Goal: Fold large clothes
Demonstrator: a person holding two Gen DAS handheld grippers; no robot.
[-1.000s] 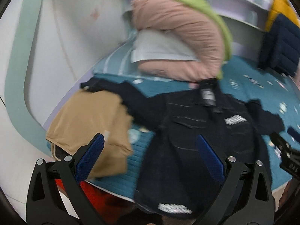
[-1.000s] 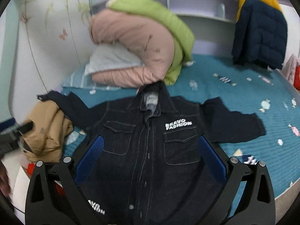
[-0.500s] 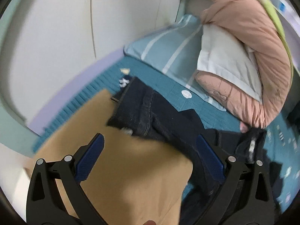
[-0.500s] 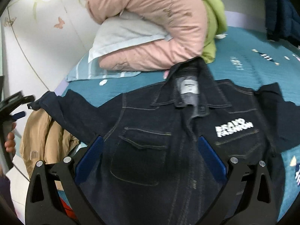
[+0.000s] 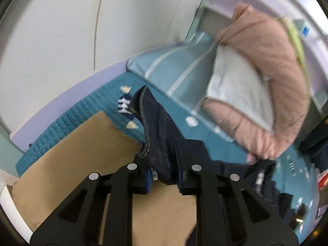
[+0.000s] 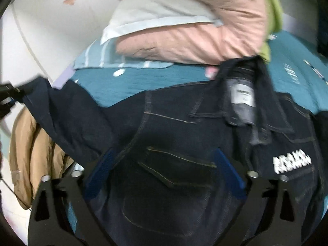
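A dark denim jacket (image 6: 184, 143) lies face up and spread on the teal bed cover (image 6: 147, 82), collar toward the pillows. My left gripper (image 5: 164, 176) is closing on the jacket's sleeve (image 5: 155, 127) near the cuff, and its pads press the denim between them. In the right wrist view that gripper (image 6: 8, 96) shows at the far left, at the sleeve's end. My right gripper (image 6: 164, 172) hangs low over the chest pocket (image 6: 176, 164). Its jaws are closing, still wide apart, with the pocket's fabric below and between them; no pinch shows.
A tan garment (image 5: 71, 164) lies bunched at the bed's near left corner (image 6: 26, 155), under the sleeve. A rolled pink quilt (image 5: 266, 82) and a white pillow (image 6: 155, 18) are stacked at the head of the bed. A white wardrobe wall (image 5: 61, 30) borders the left side.
My left gripper has gone from wide open to shut on the sleeve. My right gripper has dropped closer to the jacket's chest and its jaws have narrowed.
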